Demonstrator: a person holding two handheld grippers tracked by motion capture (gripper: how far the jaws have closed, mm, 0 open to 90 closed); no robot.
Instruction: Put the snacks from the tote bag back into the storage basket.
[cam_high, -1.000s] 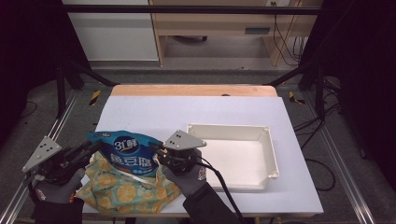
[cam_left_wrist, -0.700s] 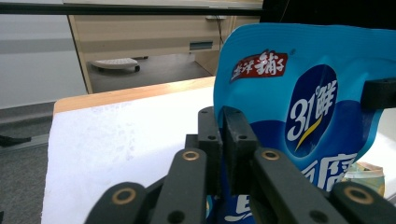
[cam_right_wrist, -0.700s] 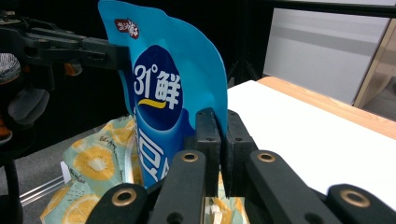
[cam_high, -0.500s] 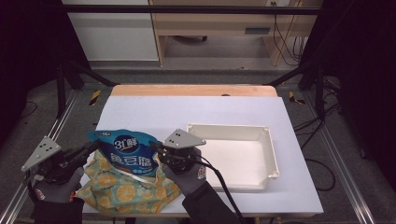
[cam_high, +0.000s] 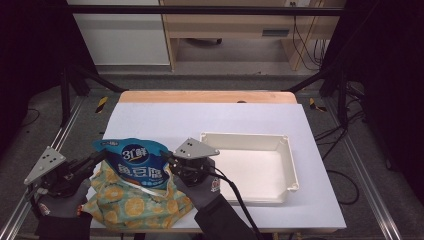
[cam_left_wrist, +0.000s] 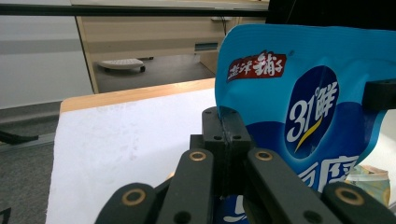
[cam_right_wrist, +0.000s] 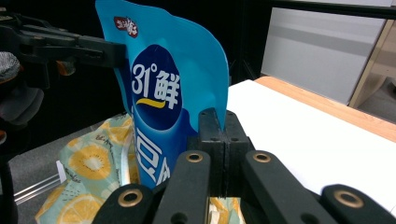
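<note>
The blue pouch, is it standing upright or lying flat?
Upright: the blue pouch stands on edge, pinched at each side by the left gripper and right gripper.

The pouch (cam_high: 136, 162) is bright blue with white lettering and a red label; the cloth bag (cam_high: 131, 204) is teal with orange slices; the tray (cam_high: 287, 162) is cream; the surface (cam_high: 200, 120) is white.

The pouch (cam_high: 136, 165) stands on the cloth bag (cam_high: 135, 202), left of the tray (cam_high: 287, 165) on the table (cam_high: 210, 120)

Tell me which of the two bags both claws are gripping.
The glossy blue plastic pouch with white lettering, held upright by its edges between the left claw and right claw. The orange-patterned fabric bag lies slack beneath it.
</note>
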